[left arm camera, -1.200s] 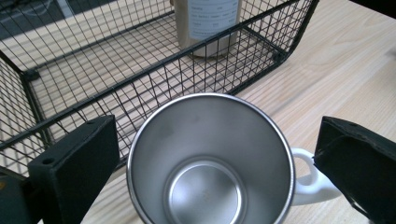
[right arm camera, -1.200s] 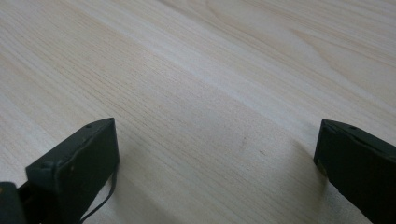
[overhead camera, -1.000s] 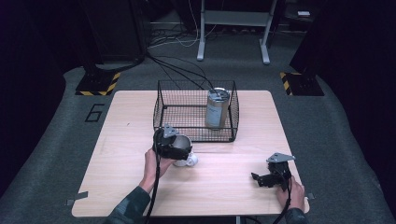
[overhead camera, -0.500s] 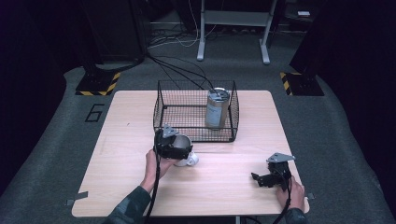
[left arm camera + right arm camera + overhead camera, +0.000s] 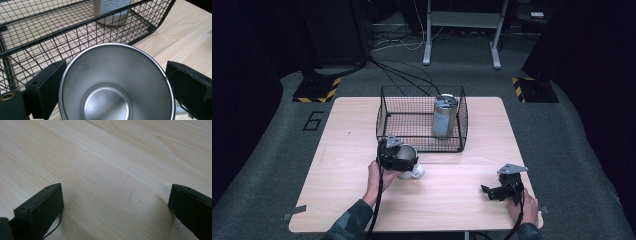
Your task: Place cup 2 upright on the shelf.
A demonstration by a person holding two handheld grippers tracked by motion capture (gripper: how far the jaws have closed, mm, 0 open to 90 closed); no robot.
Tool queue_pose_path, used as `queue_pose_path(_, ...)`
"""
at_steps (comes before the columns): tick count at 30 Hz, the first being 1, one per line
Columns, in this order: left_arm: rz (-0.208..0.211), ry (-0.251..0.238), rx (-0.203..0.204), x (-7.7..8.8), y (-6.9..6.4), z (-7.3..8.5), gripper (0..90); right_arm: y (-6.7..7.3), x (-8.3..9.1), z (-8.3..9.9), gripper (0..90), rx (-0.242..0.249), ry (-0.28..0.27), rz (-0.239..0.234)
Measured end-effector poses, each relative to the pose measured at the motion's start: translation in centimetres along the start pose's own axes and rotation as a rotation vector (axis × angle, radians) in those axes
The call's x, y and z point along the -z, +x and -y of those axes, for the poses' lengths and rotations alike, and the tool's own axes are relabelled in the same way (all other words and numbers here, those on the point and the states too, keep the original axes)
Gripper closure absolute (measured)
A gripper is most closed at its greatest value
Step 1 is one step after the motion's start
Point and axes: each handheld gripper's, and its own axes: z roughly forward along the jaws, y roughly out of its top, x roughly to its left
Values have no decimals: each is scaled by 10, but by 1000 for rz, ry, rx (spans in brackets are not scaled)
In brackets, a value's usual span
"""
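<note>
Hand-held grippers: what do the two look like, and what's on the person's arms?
Both are black. The right hand-held gripper carries a grey three-cornered plate on top; the left hand-held gripper shows a small grey plate too. Each has blocky black pads and a trailing black cable. The left sleeve looks dark greenish.

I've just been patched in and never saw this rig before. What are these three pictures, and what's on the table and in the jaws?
No robot here: a person holds a two-jaw gripper in each hand. The high view looks down on the wooden table; the other two pictures come from cameras riding on the grippers. On the table stands a black wire basket with a metal can upright inside. The left gripper, just in front of the basket, has its jaws either side of a steel cup; whether they press it, I cannot tell. The right gripper rests open over bare wood.
</note>
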Motion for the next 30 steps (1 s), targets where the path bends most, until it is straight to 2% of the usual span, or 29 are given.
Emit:
queue_pose_path(2,0,0,0,0,0,0,62,0,0,0,0,0,0,0)
queue_pose_path(3,18,-1,-1,6,-1,1,62,0,0,0,0,0,0,0)
queue_pose_path(9,28,-8,-25,16,-4,-3,63,0,0,0,0,0,-1,0)
queue_pose_path(17,29,-24,-56,30,-7,-11,63,0,0,0,0,0,-1,0)
queue_pose_path(30,45,-36,-84,50,-11,-27,63,0,0,0,0,0,-2,0)
